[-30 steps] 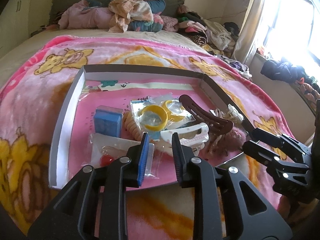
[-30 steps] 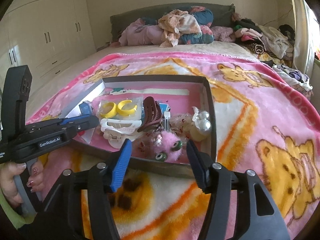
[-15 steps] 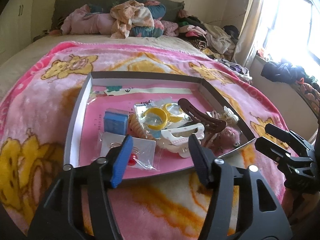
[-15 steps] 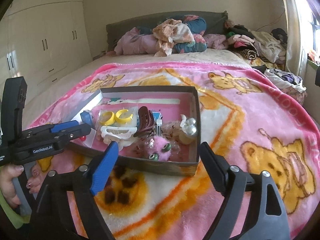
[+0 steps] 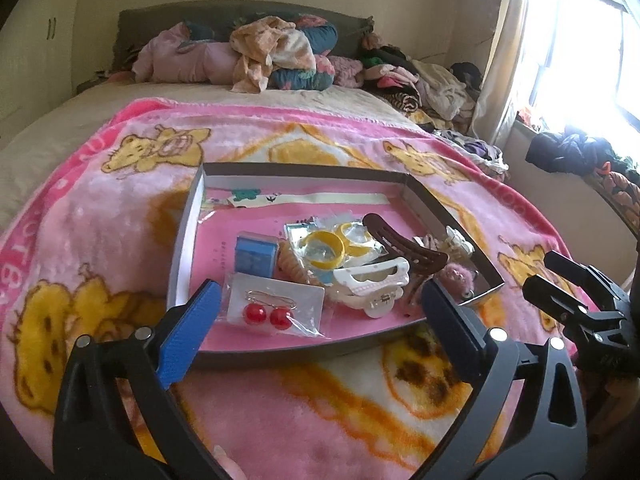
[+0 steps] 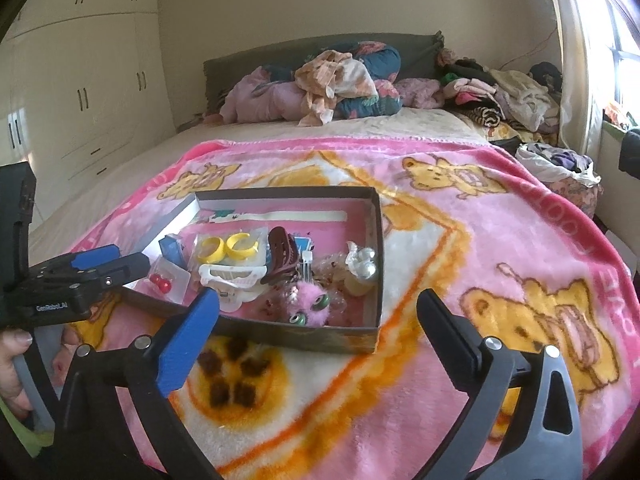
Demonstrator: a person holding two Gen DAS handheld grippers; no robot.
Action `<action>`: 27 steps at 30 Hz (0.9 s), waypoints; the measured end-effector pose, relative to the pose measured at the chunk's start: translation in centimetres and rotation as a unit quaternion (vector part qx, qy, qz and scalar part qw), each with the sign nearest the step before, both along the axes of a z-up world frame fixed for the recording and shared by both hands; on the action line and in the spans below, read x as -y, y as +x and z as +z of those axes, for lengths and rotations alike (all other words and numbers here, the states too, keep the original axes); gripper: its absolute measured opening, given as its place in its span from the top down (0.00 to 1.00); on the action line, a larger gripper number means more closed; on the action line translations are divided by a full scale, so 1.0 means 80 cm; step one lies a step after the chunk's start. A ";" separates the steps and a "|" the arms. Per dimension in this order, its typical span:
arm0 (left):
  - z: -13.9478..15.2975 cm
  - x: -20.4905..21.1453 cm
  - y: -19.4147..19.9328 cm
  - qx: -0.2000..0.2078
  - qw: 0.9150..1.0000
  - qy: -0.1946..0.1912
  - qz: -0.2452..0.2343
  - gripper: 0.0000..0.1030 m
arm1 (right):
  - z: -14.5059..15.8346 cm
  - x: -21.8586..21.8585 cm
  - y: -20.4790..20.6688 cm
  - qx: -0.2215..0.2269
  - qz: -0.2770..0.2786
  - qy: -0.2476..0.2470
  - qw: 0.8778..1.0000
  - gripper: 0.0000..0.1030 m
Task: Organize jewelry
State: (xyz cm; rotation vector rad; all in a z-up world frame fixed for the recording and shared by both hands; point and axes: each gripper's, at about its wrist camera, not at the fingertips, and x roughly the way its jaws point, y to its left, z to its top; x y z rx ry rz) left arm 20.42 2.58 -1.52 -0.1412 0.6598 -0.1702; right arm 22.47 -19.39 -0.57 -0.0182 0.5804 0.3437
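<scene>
We're set up on a bed (image 6: pixel 280 136) with a fuzzy pink blanket (image 6: pixel 500 240) covered in yellow bear prints, and the shallow box (image 5: pixel 188 240) with all the jewelry sits right in the middle of it. Inside the box we've got a carded pair of red ball earrings (image 5: pixel 264 316) nearest the front left, a little blue box (image 5: pixel 256 256) behind them, yellow bangles (image 5: pixel 324 244) in clear plastic, a white hair clip (image 5: pixel 372 280), a brown claw clip (image 5: pixel 404 244), and a pink fluffy thing (image 6: pixel 308 304) with eyes in the front right corner. Silver beads (image 6: pixel 364 264) lie along the right wall. Our left tool (image 5: pixel 320 320) hangs just in front of the box, its jaws opening wide with nothing gripped between them. Our right tool (image 6: pixel 320 328) is the same deal, jaws opening, nothing in them, hanging over the blanket short of the box's near wall. Room-wise: a heap of crumpled clothes (image 6: pixel 340 80) and pillows is piled against the dark headboard (image 6: pixel 224 68), more laundry is stacked on the right side near a bright window (image 5: pixel 592 48) with a curtain, and cream wardrobes (image 6: pixel 88 80) run along the left wall. A hand (image 6: pixel 12 364) shows at the left edge of the right view, holding the left tool's grip.
</scene>
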 end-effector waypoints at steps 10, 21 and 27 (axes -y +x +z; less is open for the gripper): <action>0.016 -0.003 -0.034 0.020 1.000 0.004 0.011 0.11 | 0.011 0.000 -0.021 0.021 -0.002 0.002 1.000 0.06; 0.023 -0.007 -0.069 0.040 0.999 0.011 0.023 0.11 | 0.014 -0.003 -0.054 0.037 0.006 0.003 0.999 0.06; 0.026 -0.004 -0.089 0.056 0.998 0.020 0.024 0.11 | 0.012 -0.008 -0.077 0.051 0.007 -0.011 0.999 0.06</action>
